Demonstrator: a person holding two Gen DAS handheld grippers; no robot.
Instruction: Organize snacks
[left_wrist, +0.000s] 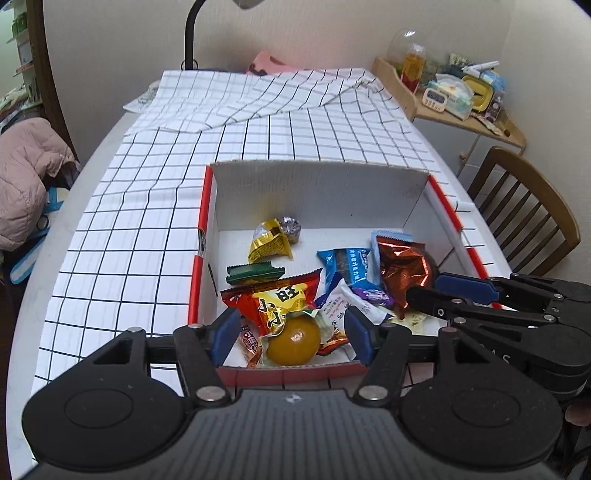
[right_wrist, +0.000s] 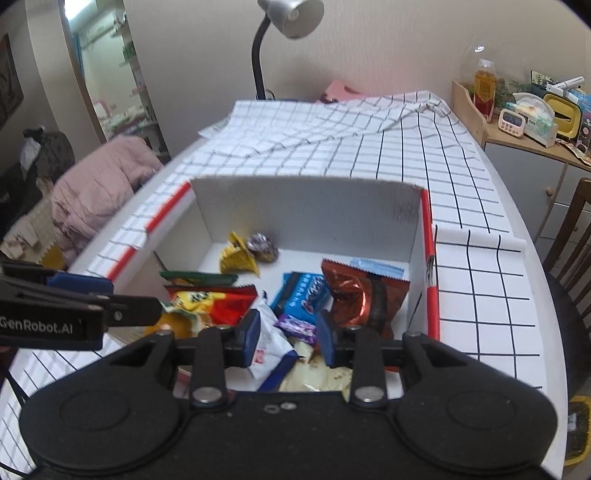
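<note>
Nearest us, our left tongs (left_wrist: 290, 338) hang apart over the box's (left_wrist: 321, 192) near wall, empty, an orange jelly cup (left_wrist: 293, 341) between their tips. Our right tongs (right_wrist: 284, 341) gape too, above a white packet (right_wrist: 267, 341) inside that box, snacks heaped within.

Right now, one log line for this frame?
phase: over box | left gripper: open above orange jelly cup | right gripper: open above white packet | held: nothing

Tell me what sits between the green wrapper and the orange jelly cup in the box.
The red and yellow snack packet lies between the green wrapper and the orange jelly cup, seen in the left wrist view.
</note>
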